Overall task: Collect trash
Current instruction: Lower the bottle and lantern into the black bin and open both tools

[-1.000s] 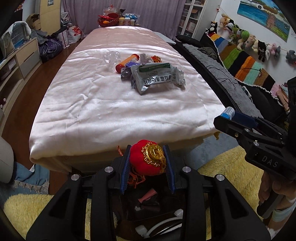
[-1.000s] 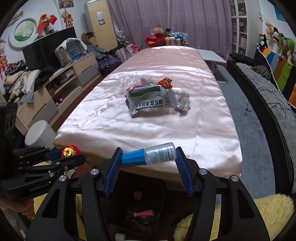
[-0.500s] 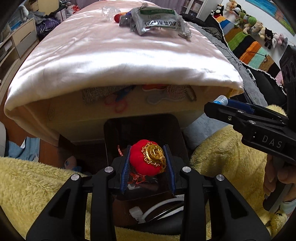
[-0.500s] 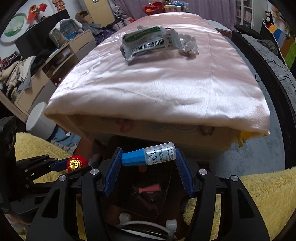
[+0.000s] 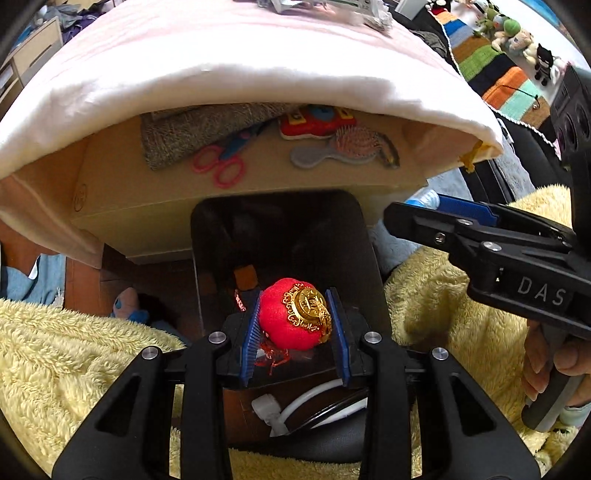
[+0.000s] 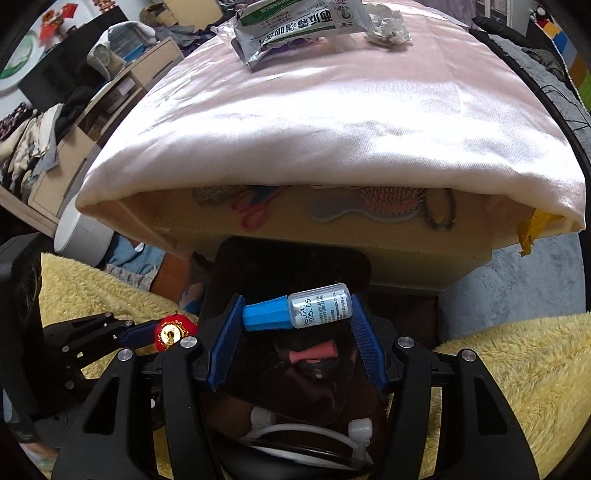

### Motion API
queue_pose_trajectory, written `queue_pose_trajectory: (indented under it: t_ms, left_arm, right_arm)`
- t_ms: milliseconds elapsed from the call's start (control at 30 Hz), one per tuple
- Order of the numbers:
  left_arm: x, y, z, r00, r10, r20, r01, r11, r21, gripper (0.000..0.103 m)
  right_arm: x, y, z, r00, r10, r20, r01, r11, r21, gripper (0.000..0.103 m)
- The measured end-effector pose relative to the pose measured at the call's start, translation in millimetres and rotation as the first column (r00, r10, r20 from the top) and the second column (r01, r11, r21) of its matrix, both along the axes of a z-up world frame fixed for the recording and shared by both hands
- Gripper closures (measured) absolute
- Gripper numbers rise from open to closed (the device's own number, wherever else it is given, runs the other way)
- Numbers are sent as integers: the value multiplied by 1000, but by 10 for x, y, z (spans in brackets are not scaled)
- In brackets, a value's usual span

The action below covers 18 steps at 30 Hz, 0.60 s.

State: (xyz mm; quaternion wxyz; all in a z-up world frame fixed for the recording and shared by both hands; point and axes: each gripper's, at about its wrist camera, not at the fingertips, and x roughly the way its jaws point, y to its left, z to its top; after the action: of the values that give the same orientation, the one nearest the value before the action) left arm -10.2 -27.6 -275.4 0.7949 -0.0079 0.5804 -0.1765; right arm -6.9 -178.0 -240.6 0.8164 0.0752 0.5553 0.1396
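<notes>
My left gripper (image 5: 295, 325) is shut on a red ornament ball with a gold emblem (image 5: 293, 319), held over the open dark trash bin (image 5: 280, 229) below the table end. My right gripper (image 6: 295, 321) is shut on a small clear bottle with a blue cap (image 6: 299, 312), also above the bin (image 6: 291, 266). The right gripper shows at the right of the left wrist view (image 5: 436, 214); the left gripper with the ornament shows at the lower left of the right wrist view (image 6: 166, 332). A pink item (image 6: 314, 354) lies inside the bin.
The pink-clothed table (image 6: 332, 122) rises just ahead, with a silver-green packet (image 6: 295, 22) and crumpled wrappers (image 6: 388, 26) on top. Yellow fluffy rugs (image 5: 74, 362) flank the bin. A white round bin (image 6: 81, 232) and cabinets stand left; a sofa stands right.
Both grippers have dropped from table height to below the table edge, over the bin. Each still holds its item.
</notes>
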Motion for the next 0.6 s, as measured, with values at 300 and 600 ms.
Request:
queue_pose_trajectory:
  t_ms: [300, 600]
  left_arm:
    - [-4, 21, -14, 1000, 9, 1, -9, 1000, 16, 60]
    - [8, 63, 104, 999, 12, 46, -15, 998, 59, 47]
  right_arm:
    - [32, -2, -3, 1000, 10, -21, -9, 1000, 29, 35]
    - [69, -161, 139, 999, -50, 20, 49, 999, 13, 32]
